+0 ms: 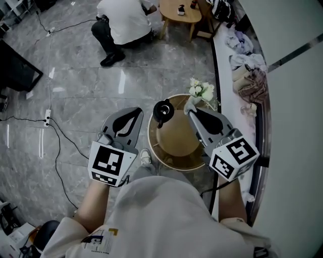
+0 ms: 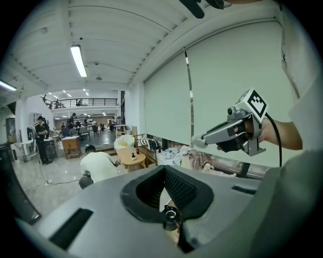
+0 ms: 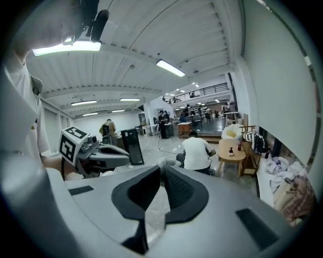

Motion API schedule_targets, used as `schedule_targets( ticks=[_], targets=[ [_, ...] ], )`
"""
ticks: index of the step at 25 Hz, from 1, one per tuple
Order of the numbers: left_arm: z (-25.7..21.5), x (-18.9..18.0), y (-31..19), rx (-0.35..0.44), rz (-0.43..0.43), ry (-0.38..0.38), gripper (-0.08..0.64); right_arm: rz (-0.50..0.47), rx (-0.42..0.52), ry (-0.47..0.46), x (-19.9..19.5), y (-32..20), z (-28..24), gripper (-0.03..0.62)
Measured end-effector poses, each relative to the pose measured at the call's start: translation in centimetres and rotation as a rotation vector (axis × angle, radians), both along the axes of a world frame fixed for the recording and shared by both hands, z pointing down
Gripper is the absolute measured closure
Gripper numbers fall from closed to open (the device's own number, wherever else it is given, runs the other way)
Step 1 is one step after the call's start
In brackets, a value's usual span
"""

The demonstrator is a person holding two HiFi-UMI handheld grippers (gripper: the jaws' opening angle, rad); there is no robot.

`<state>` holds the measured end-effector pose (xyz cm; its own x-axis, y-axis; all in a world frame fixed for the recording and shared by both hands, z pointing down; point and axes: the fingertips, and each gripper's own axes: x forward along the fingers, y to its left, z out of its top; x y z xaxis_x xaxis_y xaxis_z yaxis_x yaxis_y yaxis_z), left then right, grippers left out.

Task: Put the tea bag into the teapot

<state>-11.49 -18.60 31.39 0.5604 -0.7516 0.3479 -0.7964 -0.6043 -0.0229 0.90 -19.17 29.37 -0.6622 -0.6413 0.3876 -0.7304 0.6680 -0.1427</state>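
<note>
A black teapot (image 1: 163, 112) stands at the far edge of a round wooden table (image 1: 174, 138). My right gripper (image 1: 191, 110) hovers just right of the teapot, shut on a white tea bag (image 1: 189, 105). In the right gripper view the tea bag (image 3: 160, 164) pokes out past the tips and its thin wrapper hangs down between the pads. My left gripper (image 1: 137, 112) is held left of the teapot, off the table's edge, shut with nothing in it. In the left gripper view the teapot's lid knob (image 2: 170, 216) shows through the hollow behind the closed tips.
White flowers (image 1: 202, 91) stand at the table's far right rim. A long bench (image 1: 237, 80) with piled clothes runs along the right wall. A person in a white shirt (image 1: 125, 20) crouches beside a small wooden table (image 1: 179, 12). Cables (image 1: 53, 128) cross the floor on the left.
</note>
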Motion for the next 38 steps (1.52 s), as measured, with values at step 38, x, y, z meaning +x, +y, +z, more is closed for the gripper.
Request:
schedule_targets(
  ticks=[38],
  targets=[
    [19.8,4.1,-8.4,-0.224,0.095,-0.204,0.552,-0.258,-0.430,0.348,-1.9,-9.9,28.2,0.565]
  ],
)
